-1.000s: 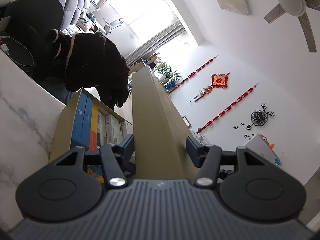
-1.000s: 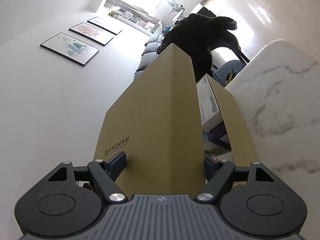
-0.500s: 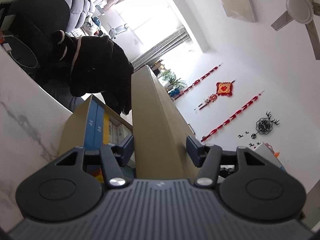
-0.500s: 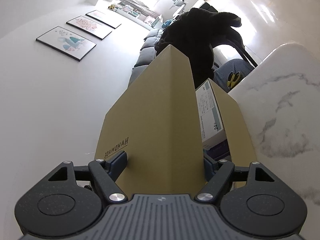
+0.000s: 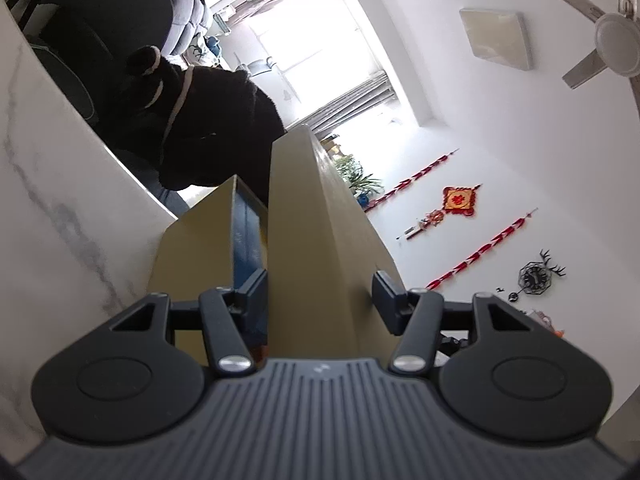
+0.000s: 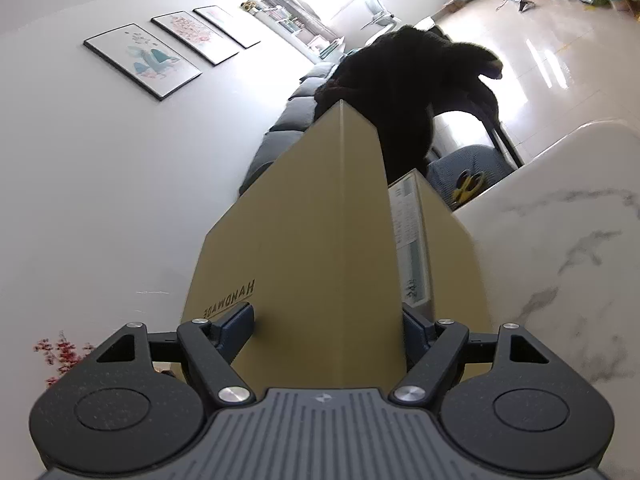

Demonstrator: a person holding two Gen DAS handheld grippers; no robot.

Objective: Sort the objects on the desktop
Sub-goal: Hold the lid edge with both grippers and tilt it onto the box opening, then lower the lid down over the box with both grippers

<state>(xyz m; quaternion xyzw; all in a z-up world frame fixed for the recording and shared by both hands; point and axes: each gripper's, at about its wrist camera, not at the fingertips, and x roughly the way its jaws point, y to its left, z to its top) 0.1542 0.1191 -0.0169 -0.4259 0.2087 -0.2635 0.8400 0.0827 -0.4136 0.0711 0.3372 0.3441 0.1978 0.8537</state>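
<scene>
- Both grippers grip one lid: left gripper (image 5: 319, 294) half open, pads on it.
- Right gripper (image 6: 328, 322) wider, clamping its corner (box (image 6: 452, 240) beside).

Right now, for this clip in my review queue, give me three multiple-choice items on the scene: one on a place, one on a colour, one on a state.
1. Where does the box base lie relative to the lid in the left wrist view?
A. To its left
B. To its right
C. Out of view

2. What colour is the lid?
A. Red
B. Kraft tan
C. White

3. How does the left hand-held gripper stand?
A. Empty, away from the box
B. Pads against the lid, one on each side
C. Shut on a pen

Answers: 1 A, the base with blue packs sits left of the lid, on the marble table. 2 B, the cardboard is tan in both views. 3 B, the lid fills the gap between the pads.
</scene>
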